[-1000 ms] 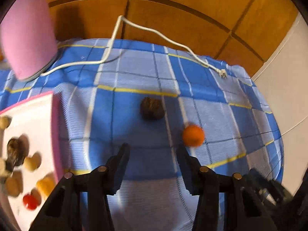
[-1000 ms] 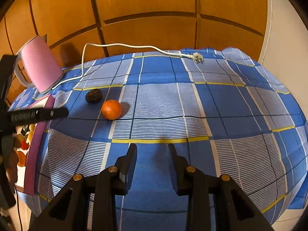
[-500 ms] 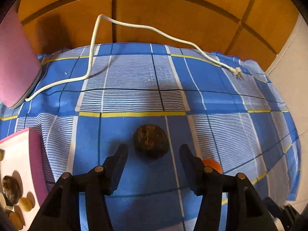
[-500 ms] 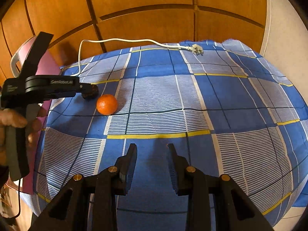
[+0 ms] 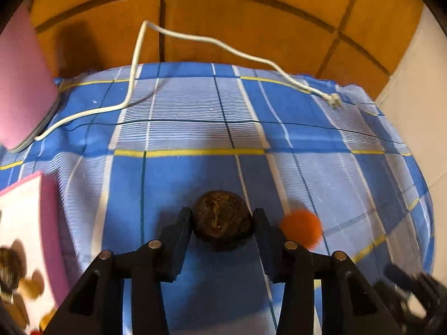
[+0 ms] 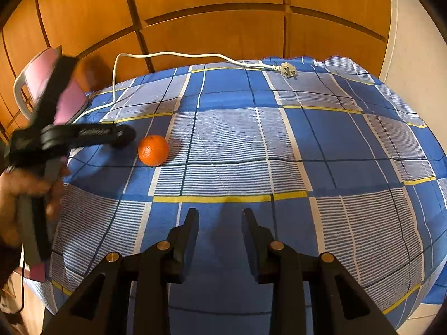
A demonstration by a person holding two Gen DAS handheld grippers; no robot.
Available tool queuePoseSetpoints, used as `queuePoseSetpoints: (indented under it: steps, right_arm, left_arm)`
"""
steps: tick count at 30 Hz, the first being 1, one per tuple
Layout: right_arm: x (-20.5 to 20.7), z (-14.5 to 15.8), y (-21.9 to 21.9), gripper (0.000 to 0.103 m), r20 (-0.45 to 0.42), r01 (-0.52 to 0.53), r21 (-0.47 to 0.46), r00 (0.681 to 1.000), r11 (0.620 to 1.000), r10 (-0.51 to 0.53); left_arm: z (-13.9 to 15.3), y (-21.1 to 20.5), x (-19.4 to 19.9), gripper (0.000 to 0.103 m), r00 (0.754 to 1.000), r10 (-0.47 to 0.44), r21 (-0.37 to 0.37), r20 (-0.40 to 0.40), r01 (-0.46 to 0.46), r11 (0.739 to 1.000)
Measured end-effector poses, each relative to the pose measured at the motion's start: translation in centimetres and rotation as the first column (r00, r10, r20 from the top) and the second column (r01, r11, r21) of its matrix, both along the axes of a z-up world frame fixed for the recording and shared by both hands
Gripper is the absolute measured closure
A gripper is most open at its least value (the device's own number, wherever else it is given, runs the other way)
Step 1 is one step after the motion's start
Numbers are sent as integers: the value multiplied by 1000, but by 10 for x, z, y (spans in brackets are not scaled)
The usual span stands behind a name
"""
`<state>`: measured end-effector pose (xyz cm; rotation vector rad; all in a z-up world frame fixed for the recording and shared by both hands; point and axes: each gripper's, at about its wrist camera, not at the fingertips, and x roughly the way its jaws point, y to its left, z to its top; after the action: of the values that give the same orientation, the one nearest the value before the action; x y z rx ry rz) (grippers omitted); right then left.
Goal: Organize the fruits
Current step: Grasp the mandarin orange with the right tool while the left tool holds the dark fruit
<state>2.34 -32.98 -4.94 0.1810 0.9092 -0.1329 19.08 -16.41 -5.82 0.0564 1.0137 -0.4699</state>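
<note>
A dark brown round fruit (image 5: 222, 219) lies on the blue checked cloth between the fingertips of my left gripper (image 5: 222, 217). The jaws stand around it, touching or nearly touching its sides. An orange (image 5: 301, 227) lies just right of it; it also shows in the right wrist view (image 6: 153, 150). There my left gripper (image 6: 123, 136) reaches in from the left and hides the dark fruit. My right gripper (image 6: 220, 217) is open and empty over the near middle of the cloth. A pink-rimmed white tray (image 5: 30, 209) with several fruits sits at the left.
A pink kettle (image 5: 19, 83) stands at the back left; it also shows in the right wrist view (image 6: 44, 83). Its white cord (image 6: 173, 54) runs along the back edge to a plug (image 6: 287, 69). Wooden wall panels stand behind. The table edge drops off at the right.
My left gripper has moved forward and down until the dark fruit sits between its fingers. The right gripper has stayed in place.
</note>
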Motion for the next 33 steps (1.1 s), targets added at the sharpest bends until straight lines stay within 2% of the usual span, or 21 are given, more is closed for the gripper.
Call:
queuePoseSetpoints:
  steps: [6, 11, 14, 19, 24, 28, 33]
  right_arm:
    - [10, 0, 6, 71, -2, -38, 47, 999, 998, 38]
    - [21, 4, 12, 71, 10, -94, 111, 996, 989, 93]
    - [31, 11, 19, 65, 44, -140, 127, 990, 982, 135]
    - [64, 11, 31, 63, 41, -182, 125, 983, 975, 178]
    - [95, -2, 40, 62, -7, -199, 102, 980, 975, 201]
    - [110, -11, 47, 61, -27, -207, 82, 977, 975, 210]
    - [121, -15, 51, 55, -40, -201, 36, 979, 979, 202]
  left_arm:
    - [9, 20, -59, 59, 999, -18, 9, 48, 18, 1000]
    - [3, 28, -99, 59, 999, -42, 13, 34, 41, 999]
    - [-5, 30, -114, 59, 999, -49, 21, 20, 49, 999]
    - [-12, 33, -123, 59, 999, -50, 20, 15, 50, 999]
    - [-14, 36, -123, 59, 999, -51, 4, 12, 51, 999]
    - [-14, 37, -124, 59, 999, -50, -5, 15, 50, 999]
    - [-14, 37, -124, 58, 999, -50, -11, 17, 50, 999]
